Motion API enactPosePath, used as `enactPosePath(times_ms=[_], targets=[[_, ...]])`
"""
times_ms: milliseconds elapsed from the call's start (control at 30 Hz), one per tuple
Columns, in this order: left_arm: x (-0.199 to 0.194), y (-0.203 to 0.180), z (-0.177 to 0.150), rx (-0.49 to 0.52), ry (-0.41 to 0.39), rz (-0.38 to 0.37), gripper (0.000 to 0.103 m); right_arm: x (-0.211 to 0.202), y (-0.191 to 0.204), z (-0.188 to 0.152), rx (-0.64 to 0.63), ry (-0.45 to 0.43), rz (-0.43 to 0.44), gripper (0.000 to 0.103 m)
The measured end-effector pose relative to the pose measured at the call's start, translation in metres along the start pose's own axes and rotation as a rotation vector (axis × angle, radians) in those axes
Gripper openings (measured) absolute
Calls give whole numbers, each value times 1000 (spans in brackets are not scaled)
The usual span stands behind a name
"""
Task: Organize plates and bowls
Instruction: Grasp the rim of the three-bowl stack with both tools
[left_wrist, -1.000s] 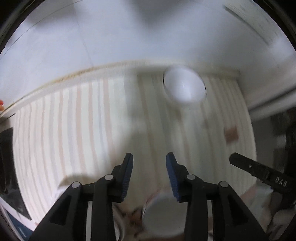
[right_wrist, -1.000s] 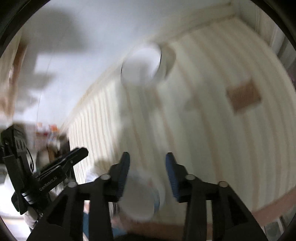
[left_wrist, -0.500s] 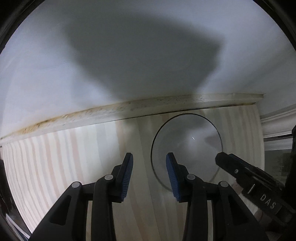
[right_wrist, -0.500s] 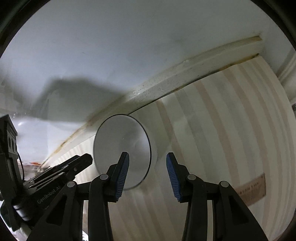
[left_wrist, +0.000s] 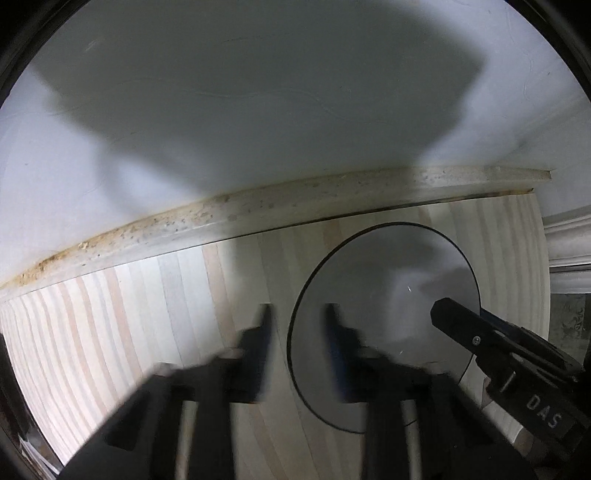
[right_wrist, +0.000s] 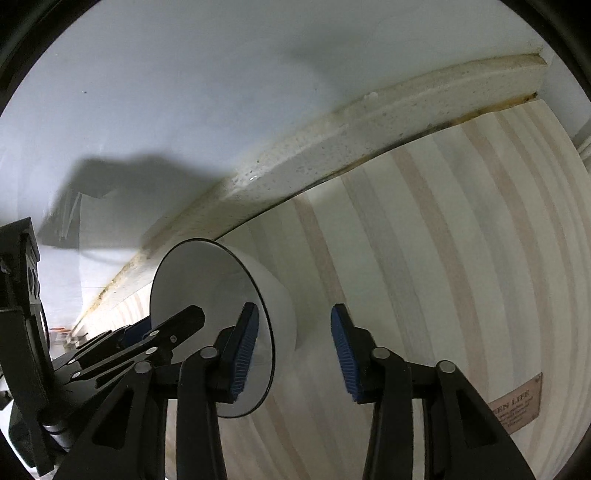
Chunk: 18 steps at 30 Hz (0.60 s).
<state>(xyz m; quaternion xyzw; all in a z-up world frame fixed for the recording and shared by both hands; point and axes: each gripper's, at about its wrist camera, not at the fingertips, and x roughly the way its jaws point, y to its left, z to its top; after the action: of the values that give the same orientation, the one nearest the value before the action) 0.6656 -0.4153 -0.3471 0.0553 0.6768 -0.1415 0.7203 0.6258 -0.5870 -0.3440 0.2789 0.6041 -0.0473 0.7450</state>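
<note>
A white bowl (left_wrist: 388, 277) with a thin dark rim stands on the striped cloth close to the wall. My left gripper (left_wrist: 297, 317) points down over the bowl's left edge, one finger outside and one inside. Its jaws are closing and look blurred. In the right wrist view the bowl (right_wrist: 203, 280) shows the left gripper (right_wrist: 166, 325) clamped across its far rim. My right gripper (right_wrist: 293, 332) straddles the opposite wall. Its jaws are closing, with a gap still showing beside the outer pad. In the left wrist view, the right gripper (left_wrist: 476, 317) reaches over the bowl's right rim.
The striped cloth (right_wrist: 443, 258) runs up to a stained pale ledge (left_wrist: 332, 195) at the foot of a white wall (left_wrist: 258, 110). A brown label (right_wrist: 517, 406) is sewn on the cloth at the right. White moulding (left_wrist: 569, 240) stands at the far right.
Both grippers have come down and forward to the bowl, which now fills the lower view. Each now straddles a side of the rim. The left fingers have drawn together and blurred; the right fingers narrowed slightly.
</note>
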Motion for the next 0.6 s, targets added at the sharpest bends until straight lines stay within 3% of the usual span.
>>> enactPosePath(times_ms=[67,100,233,600], targets=[[1,-1,-2,4,-6,-4,10,3,4,1,-7,1,3,15],[1,-2,-3,8,-10,0,9,2,3,0,-12,-3,15,12],[-2,-2,-7,3,-15,-3,9,2,12,-6,-57,-17,-37,11],[-44,-1,-26,22,-60,-13,9,-17,23,-33,-65,-20,-18,10]])
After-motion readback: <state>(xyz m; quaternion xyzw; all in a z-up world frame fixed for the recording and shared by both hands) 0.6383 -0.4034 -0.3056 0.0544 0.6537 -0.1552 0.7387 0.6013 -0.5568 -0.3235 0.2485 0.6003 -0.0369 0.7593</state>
